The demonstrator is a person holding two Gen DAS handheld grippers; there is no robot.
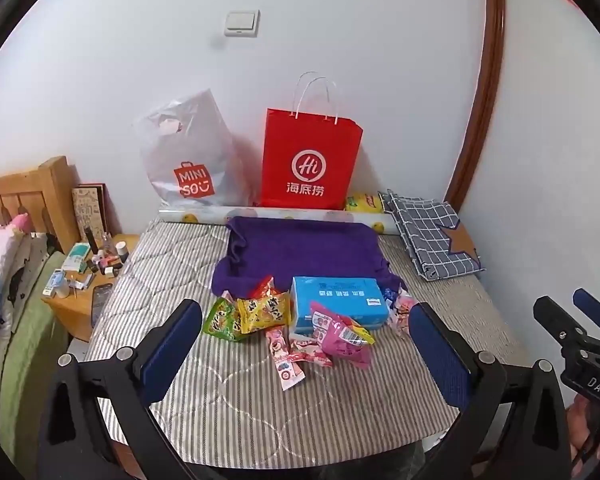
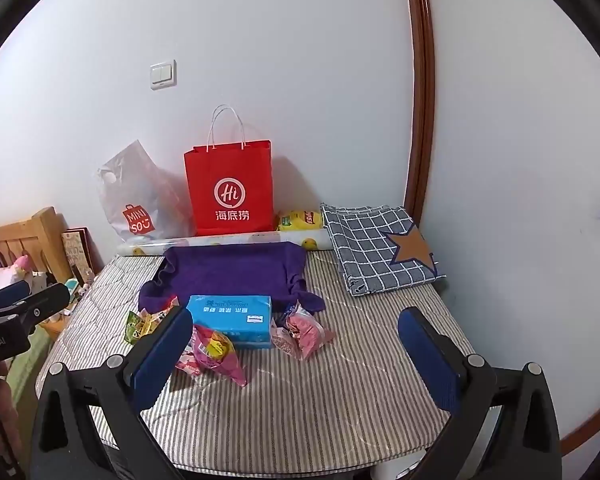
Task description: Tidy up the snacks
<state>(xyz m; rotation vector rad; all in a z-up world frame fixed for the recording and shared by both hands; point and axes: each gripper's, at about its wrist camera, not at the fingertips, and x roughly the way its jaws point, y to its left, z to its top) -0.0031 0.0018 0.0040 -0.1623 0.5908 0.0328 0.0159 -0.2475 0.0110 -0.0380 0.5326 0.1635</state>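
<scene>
A heap of snack packets lies on the striped mattress (image 1: 260,412) around a blue box (image 1: 338,306) (image 2: 234,318): a green packet (image 1: 220,320), a yellow packet (image 1: 264,312), pink packets (image 1: 340,338) (image 2: 216,354) and a pink pouch (image 2: 306,330) to the box's right. Behind them is a purple cloth (image 1: 300,250) (image 2: 232,270). A red paper bag (image 1: 310,160) (image 2: 230,188) stands upright at the wall. My left gripper (image 1: 306,344) hovers open short of the heap. My right gripper (image 2: 296,344) is open too, nothing between its fingers.
A clear plastic shop bag (image 1: 188,152) leans beside the red bag. A folded checked cloth (image 1: 432,236) (image 2: 380,248) lies at the back right, with a yellow packet (image 2: 300,220) at the wall. A wooden nightstand (image 1: 84,304) with small bottles stands left, next to a bed.
</scene>
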